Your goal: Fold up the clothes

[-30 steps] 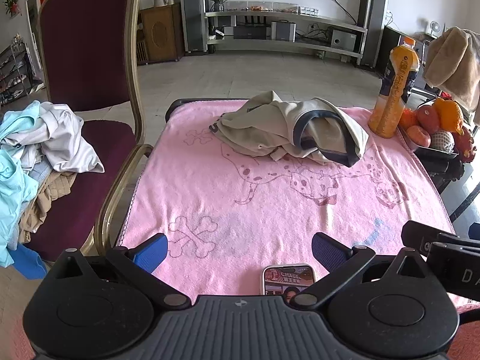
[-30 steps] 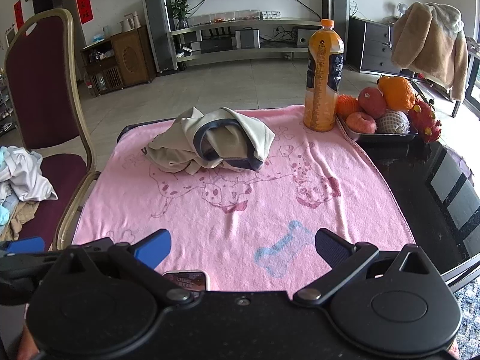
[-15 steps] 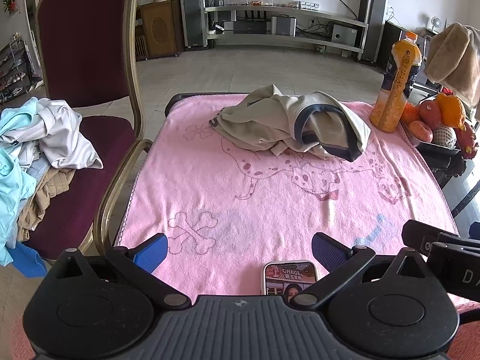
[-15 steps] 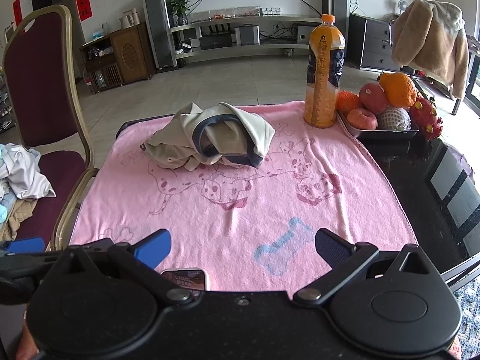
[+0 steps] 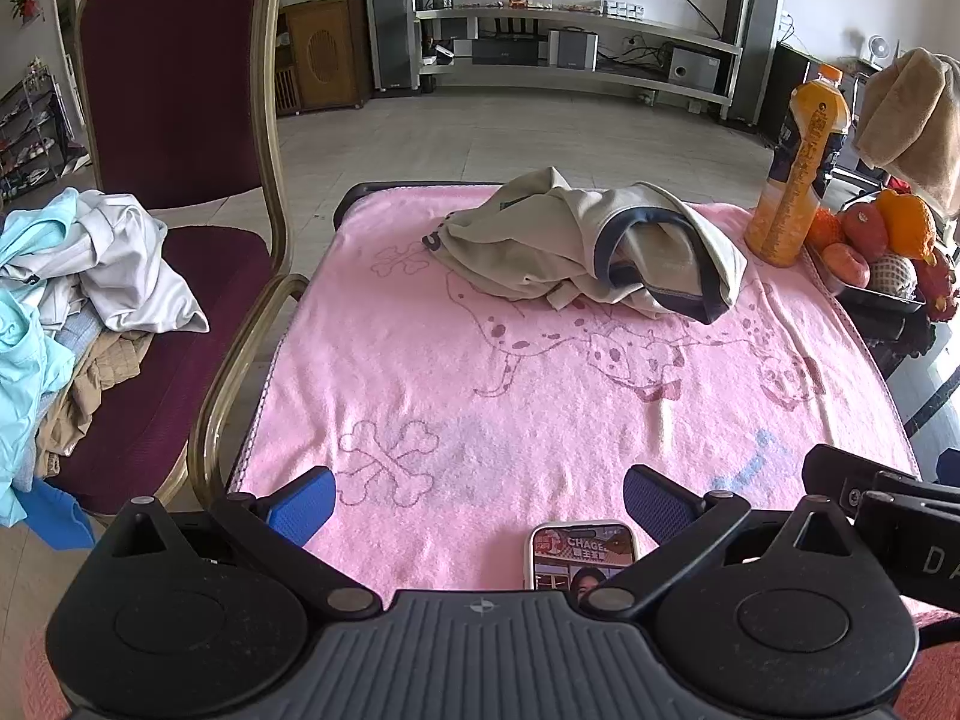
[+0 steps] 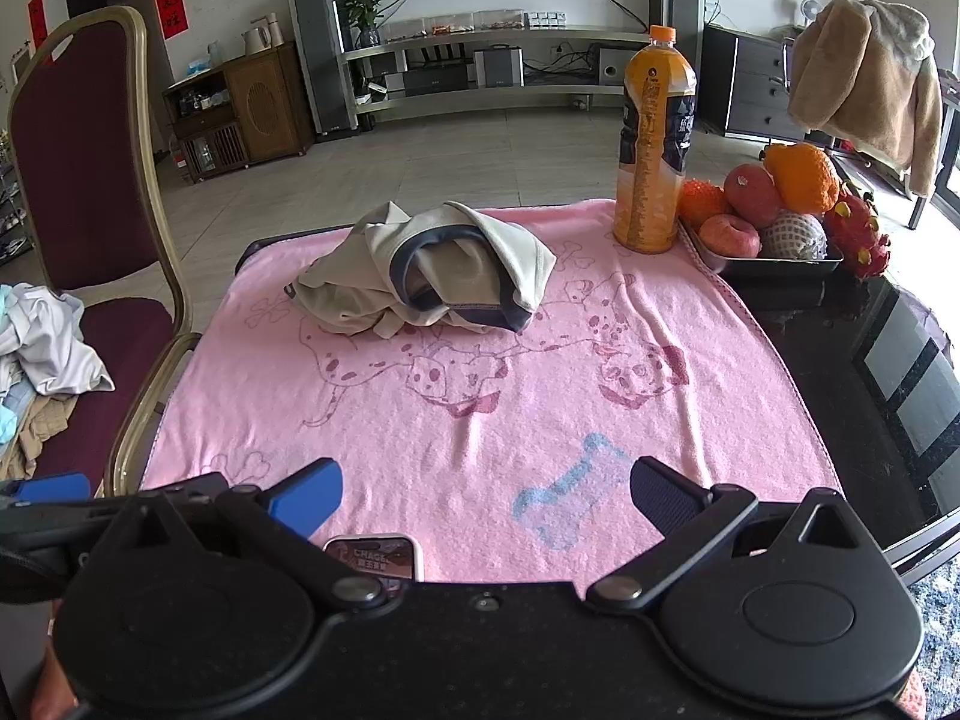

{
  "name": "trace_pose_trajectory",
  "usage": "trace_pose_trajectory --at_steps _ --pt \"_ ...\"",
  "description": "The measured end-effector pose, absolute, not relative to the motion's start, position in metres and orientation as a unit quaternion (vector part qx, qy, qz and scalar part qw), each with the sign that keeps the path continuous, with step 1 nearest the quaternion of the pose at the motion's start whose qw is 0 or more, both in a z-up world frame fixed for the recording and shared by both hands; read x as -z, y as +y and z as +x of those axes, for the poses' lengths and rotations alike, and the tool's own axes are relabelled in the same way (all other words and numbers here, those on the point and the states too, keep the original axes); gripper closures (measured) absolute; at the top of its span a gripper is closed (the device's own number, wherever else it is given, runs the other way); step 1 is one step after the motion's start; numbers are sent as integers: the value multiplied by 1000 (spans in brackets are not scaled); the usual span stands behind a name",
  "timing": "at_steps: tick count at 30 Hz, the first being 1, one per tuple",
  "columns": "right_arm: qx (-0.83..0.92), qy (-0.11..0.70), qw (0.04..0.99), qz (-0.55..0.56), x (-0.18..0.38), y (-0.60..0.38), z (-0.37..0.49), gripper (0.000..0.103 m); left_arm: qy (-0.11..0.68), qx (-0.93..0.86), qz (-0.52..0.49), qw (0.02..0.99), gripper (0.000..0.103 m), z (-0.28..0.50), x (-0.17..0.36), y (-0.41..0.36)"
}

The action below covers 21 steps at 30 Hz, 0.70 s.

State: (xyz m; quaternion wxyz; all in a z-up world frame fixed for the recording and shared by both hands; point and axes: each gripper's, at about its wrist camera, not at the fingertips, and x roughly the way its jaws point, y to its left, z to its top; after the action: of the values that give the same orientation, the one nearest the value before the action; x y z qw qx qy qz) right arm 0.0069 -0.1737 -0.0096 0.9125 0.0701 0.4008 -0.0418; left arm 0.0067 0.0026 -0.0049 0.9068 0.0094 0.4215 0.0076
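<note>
Covering the table, the pink towel [image 5: 540,396] fills our view; a crumpled beige shirt [image 5: 588,252] lies at its twelve o'clock edge. Our left gripper [image 5: 477,495] and right gripper [image 6: 486,489] hover at six o'clock, jaws spread wide, empty, the phone [image 5: 579,552] between.

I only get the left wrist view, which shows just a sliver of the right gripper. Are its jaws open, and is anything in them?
Observer: Open, with nothing between them. The right gripper is at the near edge of the pink towel.
Operator: What lies right of the towel? My view shows little there.
Observer: A broad strip of bare, glossy dark tabletop, running from the fruit tray back to the near edge.
</note>
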Motion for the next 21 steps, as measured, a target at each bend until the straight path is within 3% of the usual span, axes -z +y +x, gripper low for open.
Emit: trace_pose_trajectory --at_steps 21 --pt "41 403 912 71 11 -174 9 0 424 -8 10 905 1 9 6 3"
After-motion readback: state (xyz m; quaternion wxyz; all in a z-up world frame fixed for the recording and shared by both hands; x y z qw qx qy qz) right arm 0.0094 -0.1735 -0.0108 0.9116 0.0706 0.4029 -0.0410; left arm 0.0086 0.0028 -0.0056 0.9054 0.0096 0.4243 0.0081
